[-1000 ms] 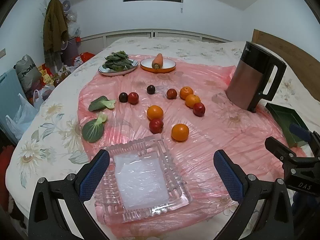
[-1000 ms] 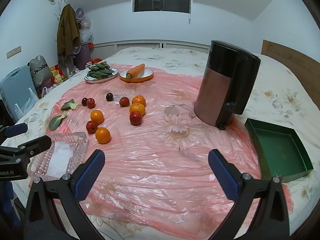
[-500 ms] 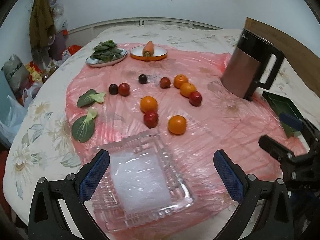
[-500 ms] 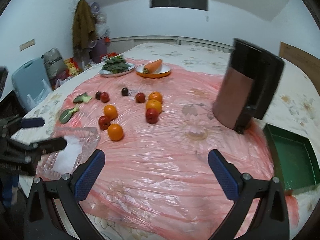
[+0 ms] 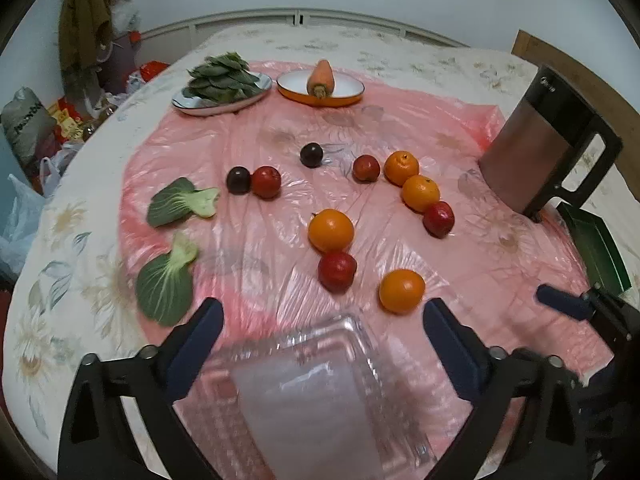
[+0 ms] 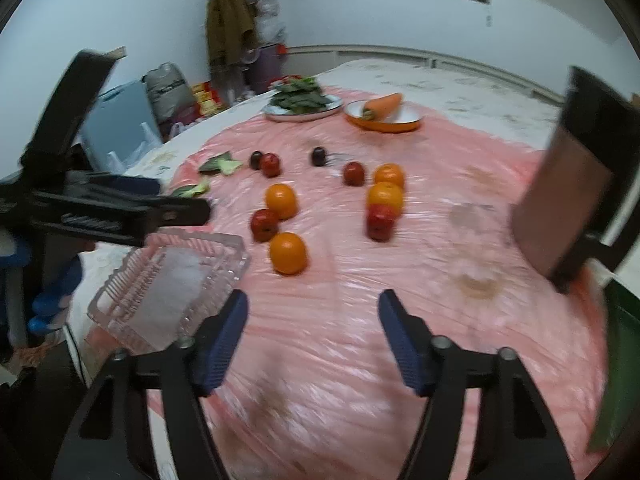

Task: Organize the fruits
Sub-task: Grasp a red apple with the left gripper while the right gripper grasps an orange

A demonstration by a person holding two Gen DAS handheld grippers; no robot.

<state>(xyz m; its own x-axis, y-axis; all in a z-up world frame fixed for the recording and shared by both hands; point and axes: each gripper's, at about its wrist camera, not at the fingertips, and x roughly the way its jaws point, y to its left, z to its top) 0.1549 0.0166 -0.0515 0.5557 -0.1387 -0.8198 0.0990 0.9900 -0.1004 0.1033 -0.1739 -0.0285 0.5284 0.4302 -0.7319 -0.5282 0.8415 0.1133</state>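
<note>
- Pink plastic sheeting point(image 5: 400, 128) covers a flower-patterned bed; scattered fruit lies on it, none sorted yet.
- Left gripper point(image 5: 320, 344): jaws wide but closing, nothing between the pads. A clear glass tray point(image 5: 320, 400) sits directly below and between its fingers, empty.
- Just ahead of the left gripper lie the nearest orange point(image 5: 401, 291) and a red fruit point(image 5: 337, 271); a second orange point(image 5: 331, 229) lies beyond, touching that red fruit.
- Farther ahead are two more oranges, three more red fruits and two dark plums, spread well apart.
- Right gripper point(image 6: 313, 334): jaws also closing on nothing, hovering over bare sheeting. The nearest orange lies ahead and to its left, the glass tray to its left.
- A dark kettle point(image 5: 548, 152) stands to the far right; a green tray point(image 5: 596, 248) sits just past it.
- Judgement: the approach to a first pick is in hand. The next move calls for lowering one gripper around the nearest orange, jaws straddling it, then carrying it to the glass tray.
</note>
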